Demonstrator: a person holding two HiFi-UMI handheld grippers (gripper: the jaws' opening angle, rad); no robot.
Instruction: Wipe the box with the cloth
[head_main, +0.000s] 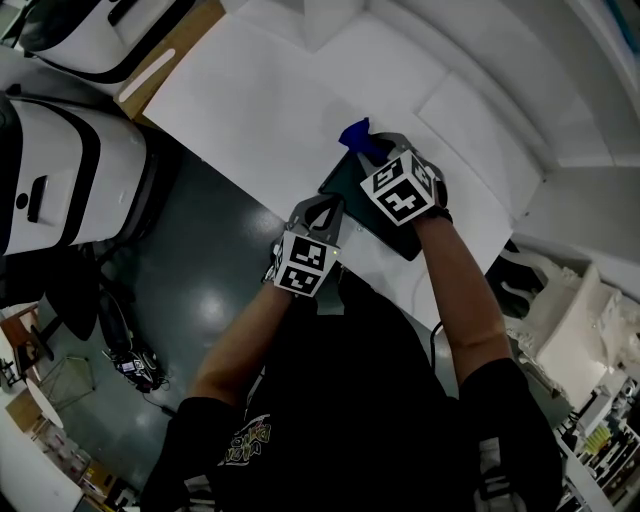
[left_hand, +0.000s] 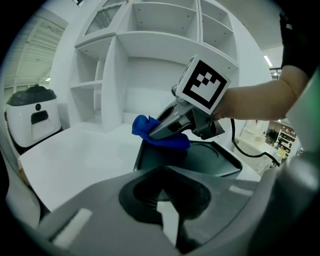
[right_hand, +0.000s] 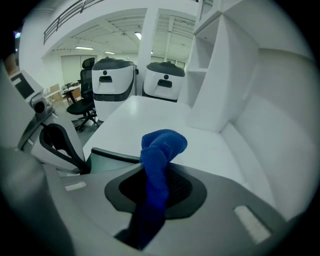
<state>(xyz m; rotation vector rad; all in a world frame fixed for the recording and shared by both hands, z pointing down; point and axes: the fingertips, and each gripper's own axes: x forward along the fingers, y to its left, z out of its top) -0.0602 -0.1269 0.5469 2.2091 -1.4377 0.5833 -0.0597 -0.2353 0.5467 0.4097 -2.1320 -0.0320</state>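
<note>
The right tongs are pressed together on the cloth; the blue fabric runs up the channel between them and bunches into a rounded wad past the tips (nothing else sits in their grip). That wad rests on the far end of the box, a dark, shallow, rimmed thing lying at the near edge of the white worktop. The left tongs are drawn nearly together, with only a thin pale sliver between them; their tips sit at the near rim of the box, at its left corner; whether they actually nip that rim I cannot tell. Both tongs are at the box, left at the near end and right at the far end.
</note>
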